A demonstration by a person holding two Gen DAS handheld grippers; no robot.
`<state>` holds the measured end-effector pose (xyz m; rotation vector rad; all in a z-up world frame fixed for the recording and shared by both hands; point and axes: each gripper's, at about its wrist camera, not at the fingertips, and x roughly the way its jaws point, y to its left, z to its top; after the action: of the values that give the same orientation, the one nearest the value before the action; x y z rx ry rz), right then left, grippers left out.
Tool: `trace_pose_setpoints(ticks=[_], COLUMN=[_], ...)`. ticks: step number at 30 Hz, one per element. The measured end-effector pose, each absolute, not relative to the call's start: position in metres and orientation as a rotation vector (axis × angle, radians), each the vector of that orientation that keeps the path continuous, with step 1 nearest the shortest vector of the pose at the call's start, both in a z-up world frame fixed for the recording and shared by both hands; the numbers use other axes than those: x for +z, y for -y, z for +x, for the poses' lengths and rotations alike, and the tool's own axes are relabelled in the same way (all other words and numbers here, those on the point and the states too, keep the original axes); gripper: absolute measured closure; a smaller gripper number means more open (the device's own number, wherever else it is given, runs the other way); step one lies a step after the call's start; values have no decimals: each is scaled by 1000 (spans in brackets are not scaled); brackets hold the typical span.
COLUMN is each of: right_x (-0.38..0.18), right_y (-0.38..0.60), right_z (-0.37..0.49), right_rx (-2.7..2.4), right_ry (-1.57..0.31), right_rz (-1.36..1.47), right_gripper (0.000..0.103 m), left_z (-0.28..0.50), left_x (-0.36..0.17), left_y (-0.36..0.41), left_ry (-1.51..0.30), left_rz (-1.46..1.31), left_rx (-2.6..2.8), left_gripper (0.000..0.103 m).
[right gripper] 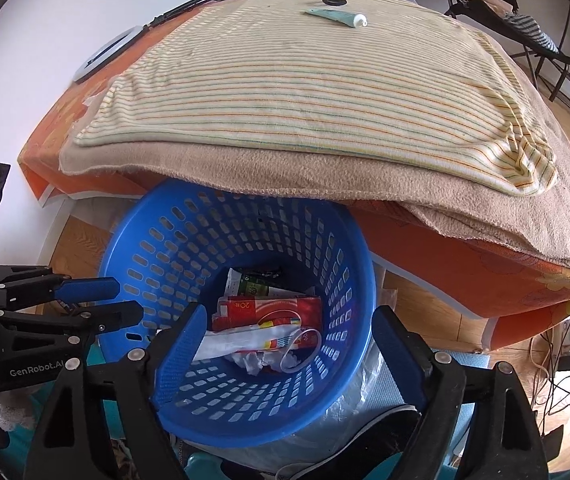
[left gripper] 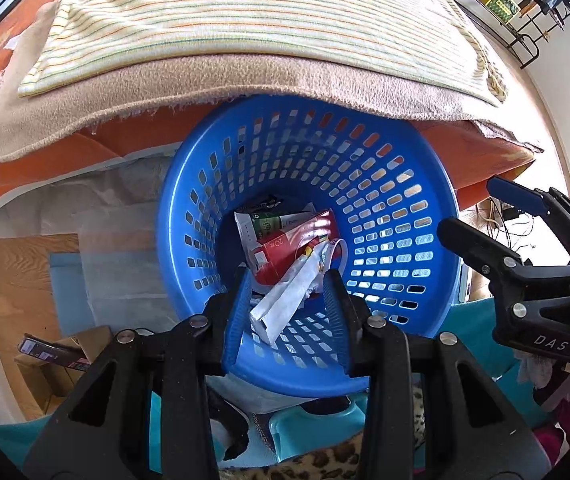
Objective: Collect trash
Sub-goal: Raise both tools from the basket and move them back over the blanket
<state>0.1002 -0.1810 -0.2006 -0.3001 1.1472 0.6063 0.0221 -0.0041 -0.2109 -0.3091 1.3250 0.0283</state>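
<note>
Trash, a red carton (left gripper: 285, 252) and white crumpled wrappers (right gripper: 245, 344), is lying inside the blue perforated plastic basket (left gripper: 397, 184). Left tongs (left gripper: 287, 316) and right tongs (right gripper: 285, 356) are hanging released, grasping nothing, at 6 o'clock above its rim.

Blue basket (right gripper: 189, 240) holds wrappers (right gripper: 273, 312); right gripper (right gripper: 289, 356) fingers spread.
</note>
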Motion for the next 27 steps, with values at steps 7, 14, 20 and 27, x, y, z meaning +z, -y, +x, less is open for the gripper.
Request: trace_pose_setpoints(ticks=[7,14,20,27], right_x=[-203,-205,-179,-149], right_y=[178,173,171,165], right_z=[100,101,110,128], right_rx=[654,667,646,621], right_ry=[-1125,-1143,-1057,-992], right_rz=[-323,-365,-396,-405], right_gripper=[15,19,21,21], left_z=[29,41,56,80], left_x=[-194,-173,-150,-129], left_y=[-4,-16,-27,-35], left_ry=[-1284,-1231,-1173,-1120], left_rz=[-299,-284,-274,-251], left_rx=[32,36,36,31], left_gripper=[66,66,66,66])
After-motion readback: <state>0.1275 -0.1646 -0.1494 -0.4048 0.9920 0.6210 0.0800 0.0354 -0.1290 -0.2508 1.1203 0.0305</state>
